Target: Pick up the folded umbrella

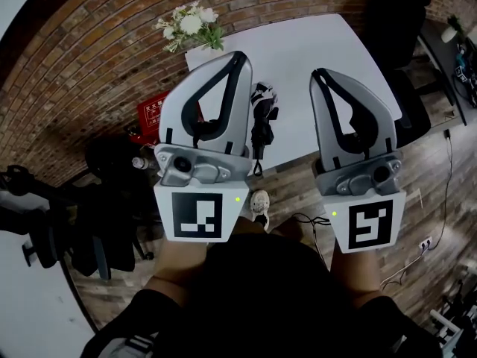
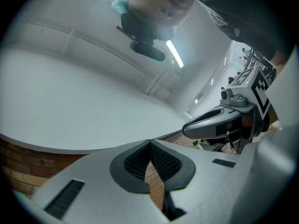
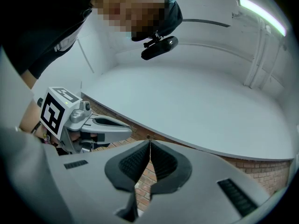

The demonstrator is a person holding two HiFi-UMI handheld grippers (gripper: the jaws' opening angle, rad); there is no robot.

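Observation:
The folded black umbrella point(image 1: 263, 121) lies on the white table point(image 1: 298, 51) near its front edge, and its strap hangs over that edge. In the head view it shows between my two grippers, which are held above and short of it. My left gripper point(image 1: 240, 55) is shut and holds nothing, its body covering the table's left part. My right gripper point(image 1: 319, 73) is shut and empty too. Both gripper views look upward at ceiling and brick wall, so the umbrella is in neither. The left gripper point(image 2: 150, 143) sees the right gripper point(image 2: 219, 122). The right gripper point(image 3: 149, 142) sees the left gripper point(image 3: 100, 125).
A bunch of white flowers point(image 1: 190, 27) stands at the table's far left corner against the brick wall point(image 1: 89, 43). A red box point(image 1: 153, 114) lies left of the table. A black chair point(image 1: 399, 21) stands at its right. A shoe point(image 1: 259, 202) and cables point(image 1: 313, 222) show on the wooden floor.

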